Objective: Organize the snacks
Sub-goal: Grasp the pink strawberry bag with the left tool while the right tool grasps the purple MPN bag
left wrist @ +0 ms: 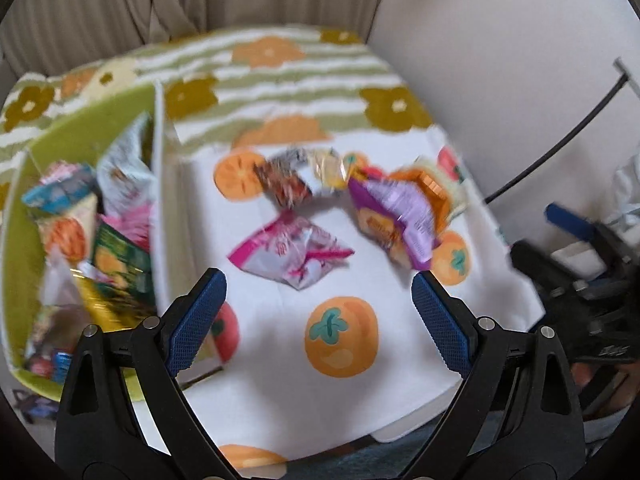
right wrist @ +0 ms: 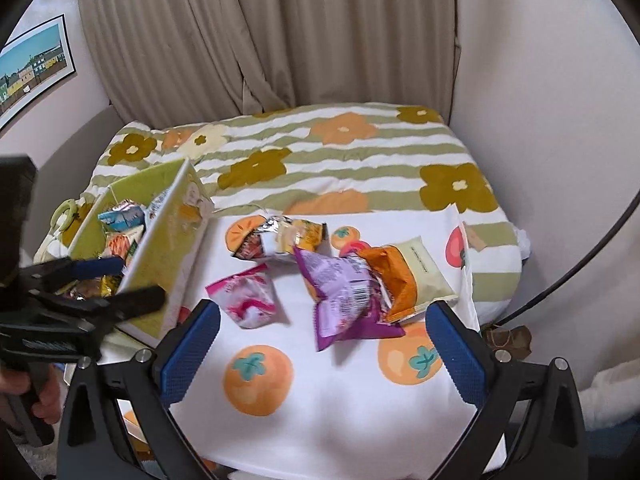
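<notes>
1. A white cloth printed with orange persimmons (right wrist: 304, 408) covers the near surface; behind it lies a green-and-white striped blanket with flower shapes (right wrist: 360, 160), backed by beige pleated curtains (right wrist: 280, 32) and pale walls. A framed picture of coloured houses (right wrist: 32, 68) hangs on the left wall.
2. At the left stands one lime-green open storage box (left wrist: 132, 96), packed with several snack packets; their count is unclear through blur.
3. On the cloth lie about six loose packets: a pink-and-white crinkled snack bag (right wrist: 248, 296), a red-brown foil packet (right wrist: 250, 246), a yellow packet (right wrist: 306, 234), a purple snack bag (right wrist: 344, 300), an orange bag (right wrist: 394, 280) and a pale cream flat pouch (right wrist: 426, 268), the last three overlapping.
4. The left gripper (left wrist: 318, 312) hovers near the box with fingers spread wide, holding nothing.
5. The right gripper (right wrist: 324, 348) is likewise spread wide and empty, above the cloth's near edge.
</notes>
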Action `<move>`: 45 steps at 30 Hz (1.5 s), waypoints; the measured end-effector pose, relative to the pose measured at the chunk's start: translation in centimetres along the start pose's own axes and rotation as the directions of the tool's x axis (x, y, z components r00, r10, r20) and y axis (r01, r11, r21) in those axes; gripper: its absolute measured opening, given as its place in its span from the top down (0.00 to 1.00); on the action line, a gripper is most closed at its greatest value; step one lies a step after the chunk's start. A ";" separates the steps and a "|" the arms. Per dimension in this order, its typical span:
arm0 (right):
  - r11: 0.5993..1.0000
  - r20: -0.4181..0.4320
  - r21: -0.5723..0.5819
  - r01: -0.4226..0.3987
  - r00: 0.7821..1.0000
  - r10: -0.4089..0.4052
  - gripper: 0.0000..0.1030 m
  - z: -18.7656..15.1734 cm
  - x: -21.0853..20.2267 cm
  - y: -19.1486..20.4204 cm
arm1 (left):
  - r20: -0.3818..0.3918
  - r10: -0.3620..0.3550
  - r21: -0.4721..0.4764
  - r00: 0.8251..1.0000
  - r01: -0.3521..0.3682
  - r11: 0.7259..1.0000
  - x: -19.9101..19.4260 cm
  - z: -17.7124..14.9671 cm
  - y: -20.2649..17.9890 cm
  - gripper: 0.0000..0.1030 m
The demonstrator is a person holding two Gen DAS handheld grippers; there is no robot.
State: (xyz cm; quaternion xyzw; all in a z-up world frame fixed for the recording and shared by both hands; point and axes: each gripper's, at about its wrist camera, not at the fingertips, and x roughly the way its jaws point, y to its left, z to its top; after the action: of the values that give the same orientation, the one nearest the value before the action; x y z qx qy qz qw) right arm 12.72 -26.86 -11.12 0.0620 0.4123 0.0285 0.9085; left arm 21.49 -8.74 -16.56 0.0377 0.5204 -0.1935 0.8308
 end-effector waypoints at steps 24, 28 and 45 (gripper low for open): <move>0.983 -0.210 -0.084 -0.163 0.967 0.143 0.01 0.2 15.0 -3.5 | -0.021 0.327 0.293 0.945 -0.307 0.906 16.3 -0.6 -3.2 0.09; 0.981 -0.222 -0.063 -0.183 0.961 0.165 0.01 0.2 16.0 -3.6 | -0.027 0.314 0.308 0.949 -0.291 0.906 17.1 -0.2 -3.1 0.09; 0.973 -0.277 -0.061 -0.221 0.941 0.196 0.02 0.4 18.6 -3.6 | -0.082 0.223 0.265 0.971 -0.194 0.945 16.9 0.1 -2.3 0.35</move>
State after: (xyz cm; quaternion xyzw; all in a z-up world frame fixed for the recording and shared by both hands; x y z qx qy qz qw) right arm 25.27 -28.58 -25.24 0.0594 0.5212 0.1513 0.8378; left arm 27.20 -15.70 -31.02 0.2096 0.5295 -0.1674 0.8048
